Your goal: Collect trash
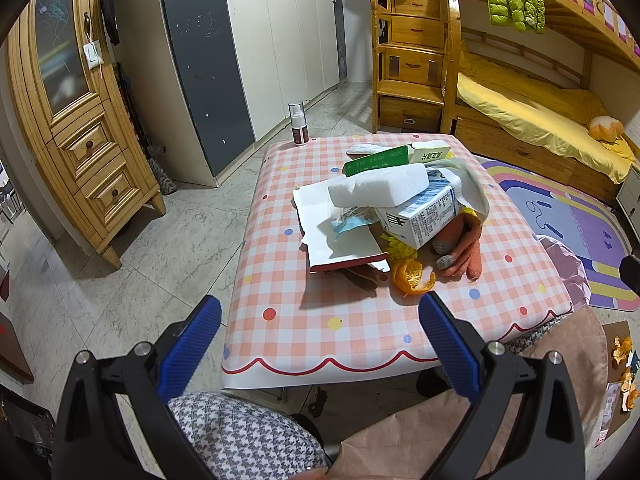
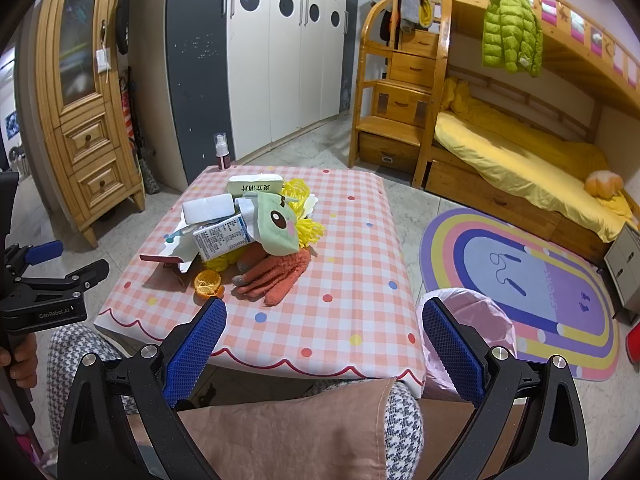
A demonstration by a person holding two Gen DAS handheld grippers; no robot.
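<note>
A heap of trash lies on the checked table (image 1: 340,320) (image 2: 352,304): a white foam block (image 1: 378,186) (image 2: 208,208), a milk carton (image 1: 424,216) (image 2: 222,238), a green and white box (image 1: 396,156) (image 2: 254,185), torn white card (image 1: 324,236), an orange peel (image 1: 412,276) (image 2: 207,282), orange gloves (image 1: 464,248) (image 2: 274,276) and a green face cloth (image 2: 278,220). My left gripper (image 1: 320,312) is open and empty above the table's near edge. My right gripper (image 2: 324,316) is open and empty, short of the heap. A pink-lined bin (image 2: 468,320) stands right of the table.
A spray bottle (image 1: 298,124) (image 2: 222,152) stands at the table's far corner. The left gripper shows in the right wrist view (image 2: 44,276). A rainbow rug (image 2: 540,280), a bunk bed (image 2: 520,152), a wooden cabinet (image 1: 76,120) and more peel on the floor (image 1: 624,364) surround the table.
</note>
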